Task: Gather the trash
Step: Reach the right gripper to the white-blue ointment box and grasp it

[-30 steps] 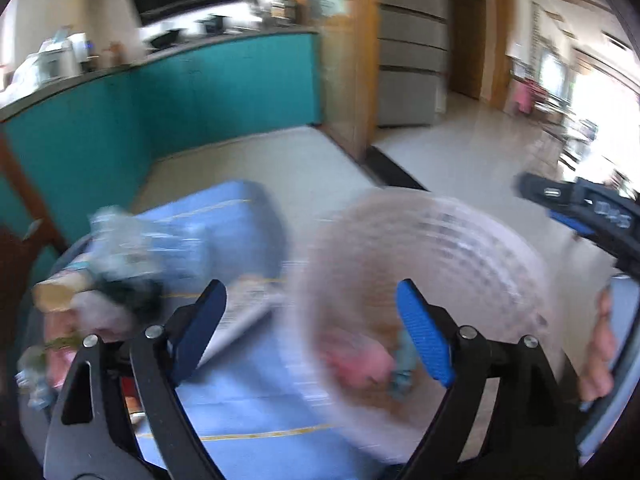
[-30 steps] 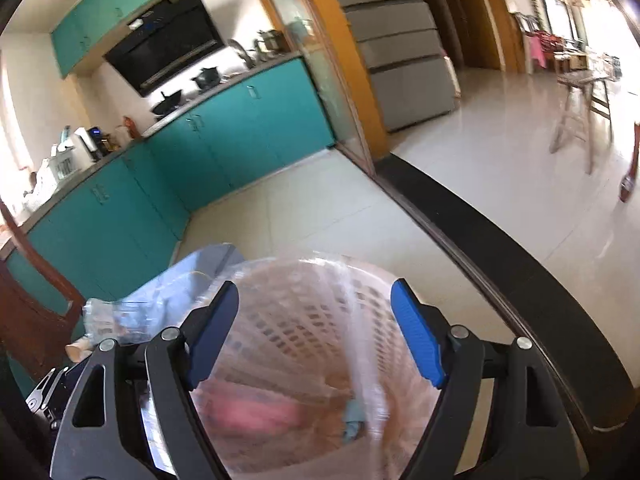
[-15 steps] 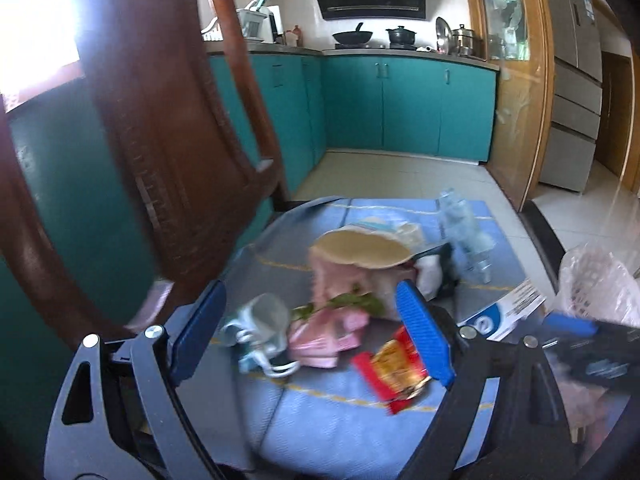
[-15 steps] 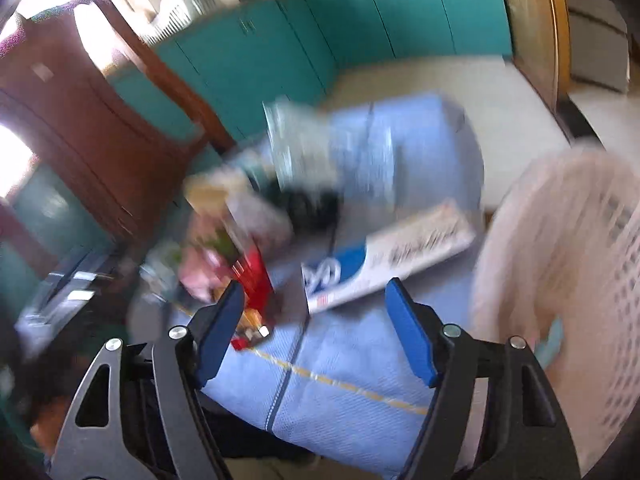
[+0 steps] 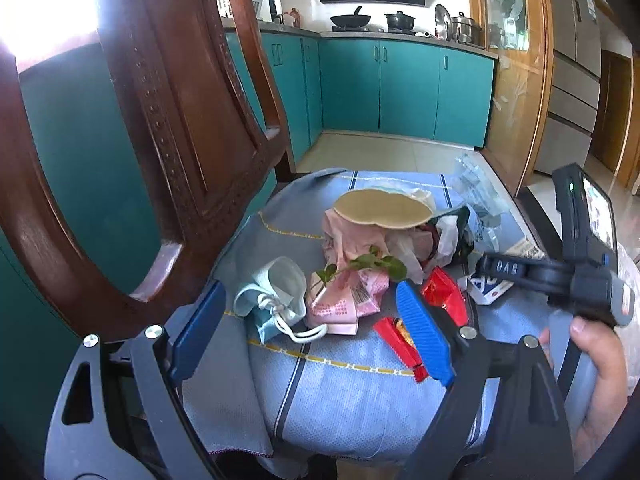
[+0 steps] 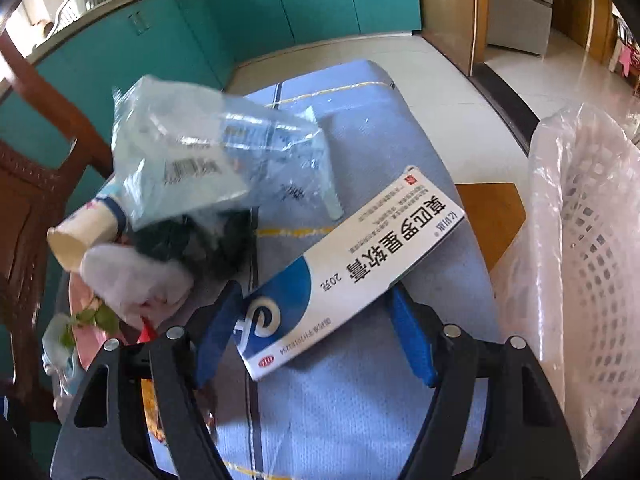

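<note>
Right gripper (image 6: 316, 336) jaws apart, just been closing, straddling near end of medicine box (image 6: 352, 276); pads not visibly pressing. Box flat on blue cloth (image 6: 360, 420), long axis 7-to-1 o'clock. Lined basket (image 6: 580, 240) at 3 o'clock. Left gripper (image 5: 312, 332) wide, empty, facing trash pile (image 5: 372, 248) at 12. Right hand nearer box.

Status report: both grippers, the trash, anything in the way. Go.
Left gripper open over mask and pink wrapper. Right gripper open, jaws astride the box, just closed a little. Bin right of table, path clear.
</note>
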`<state>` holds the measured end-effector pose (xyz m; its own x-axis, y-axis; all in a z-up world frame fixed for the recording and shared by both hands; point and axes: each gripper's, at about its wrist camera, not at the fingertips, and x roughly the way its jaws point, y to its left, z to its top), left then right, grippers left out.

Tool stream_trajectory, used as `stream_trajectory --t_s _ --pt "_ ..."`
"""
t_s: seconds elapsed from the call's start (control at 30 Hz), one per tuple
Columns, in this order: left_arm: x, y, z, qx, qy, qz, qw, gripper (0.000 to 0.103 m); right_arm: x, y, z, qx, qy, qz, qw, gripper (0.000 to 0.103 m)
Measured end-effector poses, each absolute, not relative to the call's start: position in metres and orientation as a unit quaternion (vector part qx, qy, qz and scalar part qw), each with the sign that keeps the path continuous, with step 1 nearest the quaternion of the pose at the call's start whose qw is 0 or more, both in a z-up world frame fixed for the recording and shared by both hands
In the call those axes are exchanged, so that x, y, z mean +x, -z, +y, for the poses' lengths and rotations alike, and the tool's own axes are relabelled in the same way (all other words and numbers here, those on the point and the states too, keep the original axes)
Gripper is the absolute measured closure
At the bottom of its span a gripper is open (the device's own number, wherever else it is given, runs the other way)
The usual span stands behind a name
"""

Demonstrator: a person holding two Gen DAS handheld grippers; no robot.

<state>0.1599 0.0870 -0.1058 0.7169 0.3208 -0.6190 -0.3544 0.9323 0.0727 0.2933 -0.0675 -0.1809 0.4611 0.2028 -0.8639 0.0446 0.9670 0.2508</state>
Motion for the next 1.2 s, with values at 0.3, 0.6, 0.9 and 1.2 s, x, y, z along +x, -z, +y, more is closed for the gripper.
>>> stream_trajectory --t_s 0.3,0.6,0.9,1.2 --pt "0.166 0.12 0.086 -0.034 -0.174 0.348 0.921 0.016 0.274 0.166 -0.065 0.081 -0.116 0.513 0.847 0.079" --pt "0.166 0.122 0.08 -0.032 -0.173 0.351 0.92 0.016 0.256 0.151 -0.074 0.09 -0.144 0.491 0.855 0.045" --pt "0.161 0.121 0.077 -0.019 -0.175 0.352 0.919 0.015 0.318 0.18 -0.067 0.136 -0.094 0.506 0.846 0.036" --pt "0.171 0.138 0.072 -0.041 -0.11 0.375 0.92 0.015 0.303 0.178 -0.07 0.096 -0.129 0.527 0.834 0.061"
